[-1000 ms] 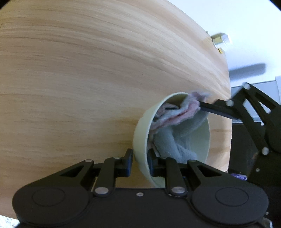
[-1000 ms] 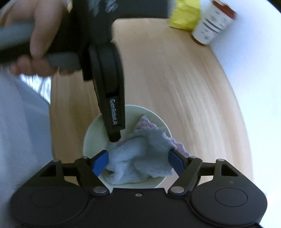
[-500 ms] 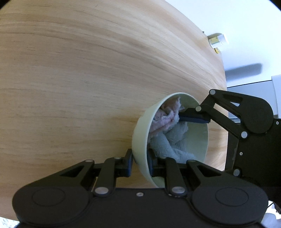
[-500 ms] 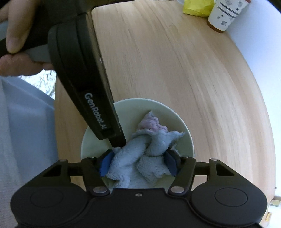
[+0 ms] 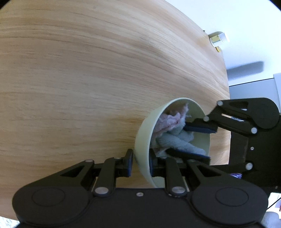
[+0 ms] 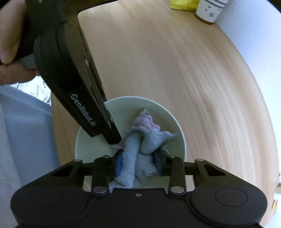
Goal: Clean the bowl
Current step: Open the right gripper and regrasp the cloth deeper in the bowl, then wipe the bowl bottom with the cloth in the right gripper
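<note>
We see pale green round bowl (image 6: 173, 126) on light wooden tabletop (image 6: 175, 70). Left hand-held gripper (image 5: 140, 162) pinching bowl rim. Right hand-held gripper (image 6: 137, 162) closing, pads squeezing fluffy blue-and-pink cloth (image 6: 140, 140) bunched inside bowl.

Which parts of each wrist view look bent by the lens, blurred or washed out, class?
Left wrist view: the wooden table bulges into a dome, its grain smeared, and the background beyond its far edge is blown out white. Right wrist view: the table edge curves strongly, the paper cup at the top is soft, and the cloth in the bowl is fairly sharp.
</note>
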The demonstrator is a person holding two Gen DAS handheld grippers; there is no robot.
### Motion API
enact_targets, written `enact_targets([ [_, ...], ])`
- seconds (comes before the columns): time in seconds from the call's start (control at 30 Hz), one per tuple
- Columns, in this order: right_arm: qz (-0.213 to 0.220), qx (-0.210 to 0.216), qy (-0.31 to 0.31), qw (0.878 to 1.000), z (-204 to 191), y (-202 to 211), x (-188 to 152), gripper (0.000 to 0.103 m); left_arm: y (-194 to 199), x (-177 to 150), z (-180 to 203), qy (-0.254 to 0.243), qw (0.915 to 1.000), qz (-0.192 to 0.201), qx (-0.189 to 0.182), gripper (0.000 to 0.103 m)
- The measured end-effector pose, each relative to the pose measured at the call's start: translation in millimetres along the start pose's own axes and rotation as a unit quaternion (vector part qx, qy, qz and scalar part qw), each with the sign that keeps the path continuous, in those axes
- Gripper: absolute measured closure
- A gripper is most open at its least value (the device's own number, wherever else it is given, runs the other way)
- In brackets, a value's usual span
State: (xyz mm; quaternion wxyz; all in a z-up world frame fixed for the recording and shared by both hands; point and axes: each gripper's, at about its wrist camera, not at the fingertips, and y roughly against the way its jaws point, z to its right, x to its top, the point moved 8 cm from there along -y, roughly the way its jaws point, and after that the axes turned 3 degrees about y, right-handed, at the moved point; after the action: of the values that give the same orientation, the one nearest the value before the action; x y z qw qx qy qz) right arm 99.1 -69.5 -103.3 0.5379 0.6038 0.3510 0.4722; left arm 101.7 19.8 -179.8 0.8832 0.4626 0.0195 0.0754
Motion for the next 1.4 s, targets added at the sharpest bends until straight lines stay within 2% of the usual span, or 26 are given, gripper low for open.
enact_targets([
  [0.13,0.013,0.013,-0.046,0.999,6,11,-2,0.073,1,-4,0,-0.008,0.9999,0.003,-0.006,0.087],
  [0.23,0.056,0.043,-0.107,0.992,13,25,-3,0.073,3,-6,0,-0.023,0.9996,0.009,-0.01,0.086],
  [0.3,0.088,0.046,-0.124,0.987,16,31,-2,0.073,3,-8,0,-0.031,0.9995,0.006,-0.011,0.086],
  [0.37,0.116,0.047,-0.123,0.984,15,31,-2,0.073,3,-9,3,-0.049,0.9988,0.001,-0.003,0.085],
  [0.43,0.119,0.035,-0.104,0.987,12,27,-1,0.073,3,-10,5,-0.066,0.9978,-0.002,0.005,0.085],
  [0.57,0.102,0.026,-0.067,0.992,2,12,2,0.073,3,-11,5,-0.081,0.9966,-0.002,0.016,0.086],
  [0.77,0.068,0.02,-0.06,0.996,1,-2,11,0.074,7,-11,2,-0.059,0.9981,0.003,0.018,0.086],
  [0.9,0.05,0.027,-0.033,0.998,1,-10,12,0.074,9,-9,3,-0.071,0.9965,0.012,0.042,0.084],
  [1.13,-0.015,0.02,0.048,0.999,-5,-2,0,0.074,7,-6,9,-0.077,0.9946,0.017,0.068,0.084],
  [1.27,-0.043,0.002,0.091,0.995,-13,8,-6,0.074,1,-5,15,-0.073,0.9948,0.014,0.069,0.085],
  [1.4,-0.045,-0.007,0.084,0.995,-13,18,-6,0.074,0,-6,15,-0.068,0.996,0.013,0.057,0.089],
])
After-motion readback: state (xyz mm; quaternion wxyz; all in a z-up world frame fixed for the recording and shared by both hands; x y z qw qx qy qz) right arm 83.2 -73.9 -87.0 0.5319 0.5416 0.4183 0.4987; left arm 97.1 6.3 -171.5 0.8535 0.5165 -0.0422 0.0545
